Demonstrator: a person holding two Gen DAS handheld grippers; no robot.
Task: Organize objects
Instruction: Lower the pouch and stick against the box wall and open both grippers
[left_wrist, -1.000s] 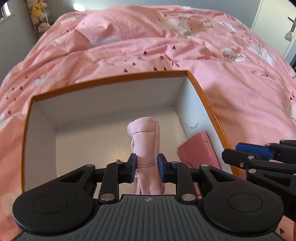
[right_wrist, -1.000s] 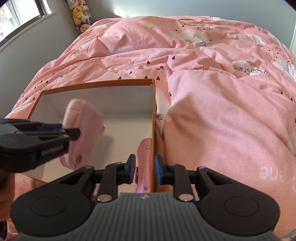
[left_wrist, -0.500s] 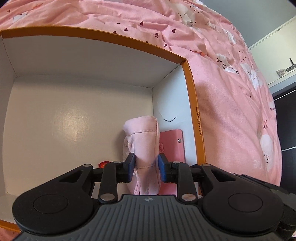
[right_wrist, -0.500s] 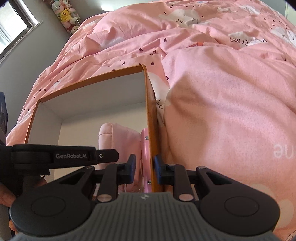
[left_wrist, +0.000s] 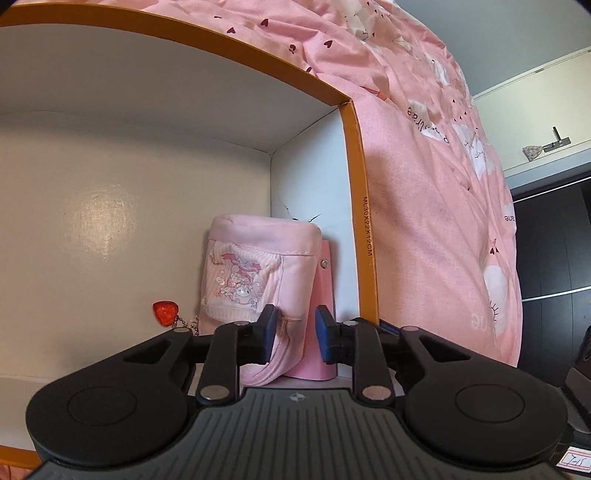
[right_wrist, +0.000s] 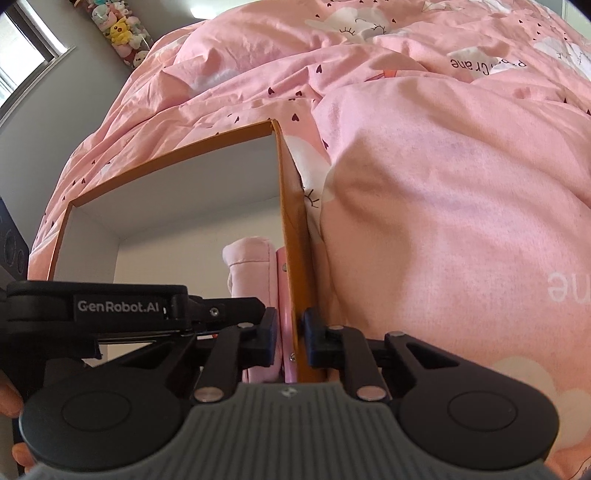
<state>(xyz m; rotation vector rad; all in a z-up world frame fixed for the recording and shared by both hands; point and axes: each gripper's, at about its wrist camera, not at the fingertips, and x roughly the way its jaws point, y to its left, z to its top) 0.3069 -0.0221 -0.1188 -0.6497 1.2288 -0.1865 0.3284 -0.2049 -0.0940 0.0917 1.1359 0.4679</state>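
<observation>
Now lowered into the box (left_wrist: 358, 184) corner, left fingers (left_wrist: 266, 334) are clamping the pouch (left_wrist: 258, 266), right fingers (right_wrist: 266, 339) closing onto wallet (right_wrist: 282, 295) and wall (right_wrist: 295, 258), leftward floor (left_wrist: 110, 221) lying open.

A bed (right_wrist: 443, 221) covered by a rumpled pink duvet (left_wrist: 424, 192), with an open cardboard box (right_wrist: 291, 236) resting on top of it.

The duvet is printed with small dark hearts, white clouds with closed sleepy eyes, and some lettering. It bunches into soft folds and rises in a mound pressed against the box's right wall. The box has an orange outside and rim and a plain white inside; its open top faces upward. It sits near the edge of the bed closest to the cameras, sunk slightly into the bedding, with duvet showing beyond its far wall.
</observation>
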